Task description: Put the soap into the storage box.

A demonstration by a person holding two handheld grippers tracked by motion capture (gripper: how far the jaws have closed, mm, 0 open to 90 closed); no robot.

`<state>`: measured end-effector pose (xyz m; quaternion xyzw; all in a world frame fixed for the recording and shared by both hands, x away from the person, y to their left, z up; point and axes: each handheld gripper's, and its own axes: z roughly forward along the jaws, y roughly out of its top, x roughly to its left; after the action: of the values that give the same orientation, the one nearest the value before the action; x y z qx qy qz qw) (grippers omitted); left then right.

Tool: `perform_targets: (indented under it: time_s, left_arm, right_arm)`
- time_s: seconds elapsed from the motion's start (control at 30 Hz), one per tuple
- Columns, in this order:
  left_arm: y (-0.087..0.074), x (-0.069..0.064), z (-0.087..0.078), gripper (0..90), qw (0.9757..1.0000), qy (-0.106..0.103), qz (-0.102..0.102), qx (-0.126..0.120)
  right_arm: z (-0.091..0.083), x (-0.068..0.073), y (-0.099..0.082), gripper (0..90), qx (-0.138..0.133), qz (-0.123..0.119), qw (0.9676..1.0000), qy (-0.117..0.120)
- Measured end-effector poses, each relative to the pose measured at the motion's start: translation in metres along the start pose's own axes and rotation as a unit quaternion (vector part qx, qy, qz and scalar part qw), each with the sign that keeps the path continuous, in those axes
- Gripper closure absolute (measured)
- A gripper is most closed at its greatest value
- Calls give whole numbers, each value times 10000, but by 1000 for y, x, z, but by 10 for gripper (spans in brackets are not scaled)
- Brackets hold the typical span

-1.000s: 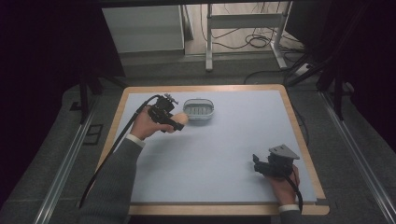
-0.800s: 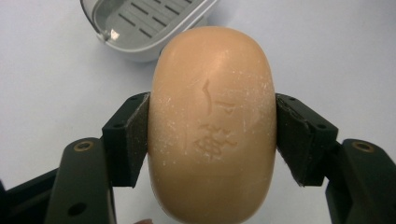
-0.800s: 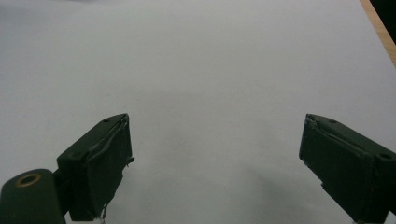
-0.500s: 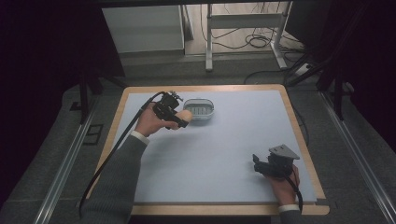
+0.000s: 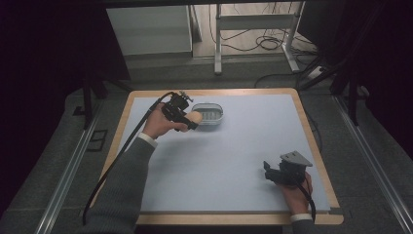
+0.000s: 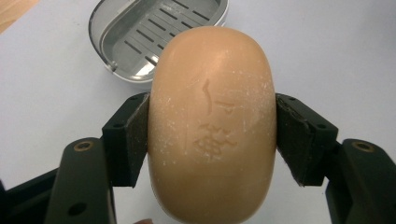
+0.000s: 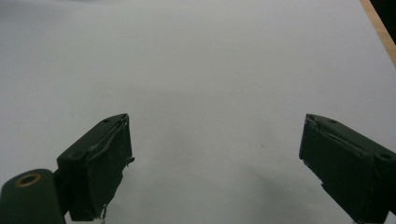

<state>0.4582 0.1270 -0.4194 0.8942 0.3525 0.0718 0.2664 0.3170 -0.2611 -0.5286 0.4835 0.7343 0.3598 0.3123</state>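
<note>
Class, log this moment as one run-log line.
left gripper: shut on tan oval soap bar | grey slotted soap dish: empty, ahead | right gripper: open, idle

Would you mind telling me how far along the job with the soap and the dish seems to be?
Done: the left gripper has the tan oval soap bar clamped between its pads. In hand: it holds the bar beside the empty grey slotted soap dish. Left, presumably: setting the bar in the dish and letting go. The right gripper rests open on the pale blue table mat.
</note>
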Motion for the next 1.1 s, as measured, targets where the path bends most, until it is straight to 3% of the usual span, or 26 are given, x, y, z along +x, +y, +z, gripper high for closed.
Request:
perform_targets:
  time_s: [1.1]
  left_arm:
    - [42,7,30,326,9994,-49,280,214]
  right_arm:
    - [0,-1,0,96,2,31,10000,23]
